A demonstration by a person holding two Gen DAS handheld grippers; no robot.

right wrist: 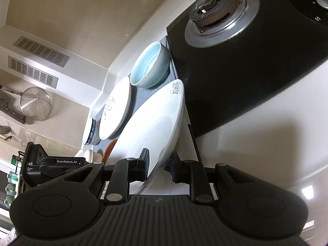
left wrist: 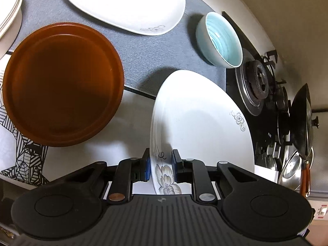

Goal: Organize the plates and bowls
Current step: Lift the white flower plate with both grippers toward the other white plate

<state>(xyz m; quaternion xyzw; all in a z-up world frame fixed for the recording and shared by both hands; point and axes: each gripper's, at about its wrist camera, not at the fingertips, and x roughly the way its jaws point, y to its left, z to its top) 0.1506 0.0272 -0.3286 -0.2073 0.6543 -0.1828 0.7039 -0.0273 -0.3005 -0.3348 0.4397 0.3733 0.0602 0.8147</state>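
Observation:
A white plate with grey flower prints (left wrist: 201,123) is tilted up on its edge over the counter, and both grippers grip its rim. My left gripper (left wrist: 161,167) is shut on the near rim, at the large flower print. In the right wrist view the same plate (right wrist: 151,127) stands steeply, and my right gripper (right wrist: 160,164) is shut on its lower rim. To its left lies a round brown dish (left wrist: 61,84). A second white flowered plate (left wrist: 123,4) lies flat on the grey mat (left wrist: 143,49). A light blue bowl (left wrist: 223,39) stands at the mat's right edge.
A black gas hob with a burner (left wrist: 256,82) borders the mat on the right, and a dark wok (left wrist: 303,123) sits further along it. Stacked white bowls (left wrist: 10,6) are at the far left. A blue-patterned bowl (right wrist: 90,133) stands by the wall.

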